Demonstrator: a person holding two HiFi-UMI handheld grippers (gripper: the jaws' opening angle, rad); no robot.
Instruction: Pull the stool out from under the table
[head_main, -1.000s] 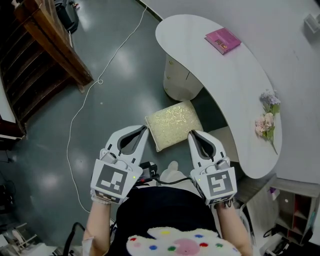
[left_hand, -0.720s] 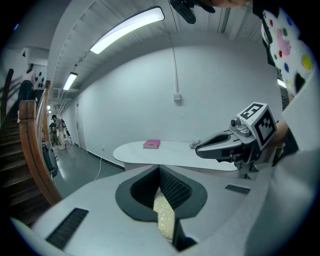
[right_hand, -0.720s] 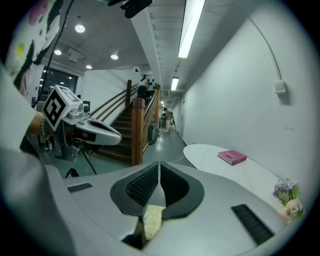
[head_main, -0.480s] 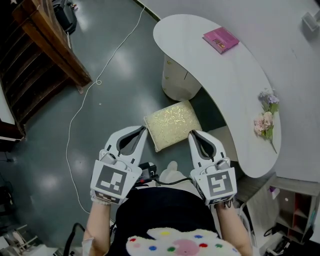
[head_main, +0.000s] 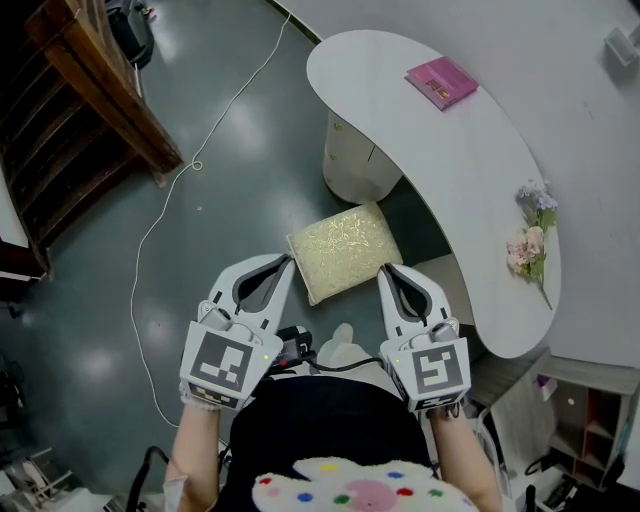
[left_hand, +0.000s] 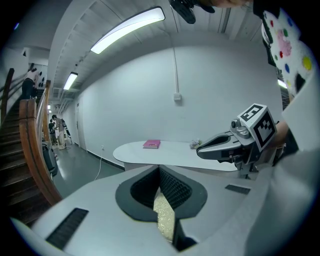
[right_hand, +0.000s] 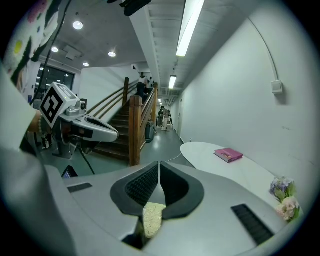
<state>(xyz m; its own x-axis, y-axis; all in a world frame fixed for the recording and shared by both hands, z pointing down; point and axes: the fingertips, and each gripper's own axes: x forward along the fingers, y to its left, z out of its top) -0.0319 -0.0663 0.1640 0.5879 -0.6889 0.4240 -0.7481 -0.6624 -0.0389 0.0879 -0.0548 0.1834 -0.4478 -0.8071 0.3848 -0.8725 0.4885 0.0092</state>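
A stool with a pale gold patterned cushion (head_main: 345, 250) stands on the grey floor beside the curved white table (head_main: 470, 170), mostly out from under its edge. My left gripper (head_main: 288, 258) hangs above the cushion's left corner, jaws shut with nothing in them. My right gripper (head_main: 384, 269) hovers over the cushion's right corner, also shut and holding nothing. Through the gap below the left gripper's (left_hand: 160, 170) shut jaws a strip of cushion (left_hand: 164, 217) shows. The right gripper (right_hand: 159, 170) view shows the same cushion (right_hand: 151, 220) below its shut jaws.
A pink book (head_main: 441, 81) and a bunch of flowers (head_main: 531, 235) lie on the table. The table's white pedestal (head_main: 352, 160) stands behind the stool. A white cable (head_main: 200, 165) runs across the floor. A wooden staircase (head_main: 90, 110) is at the left.
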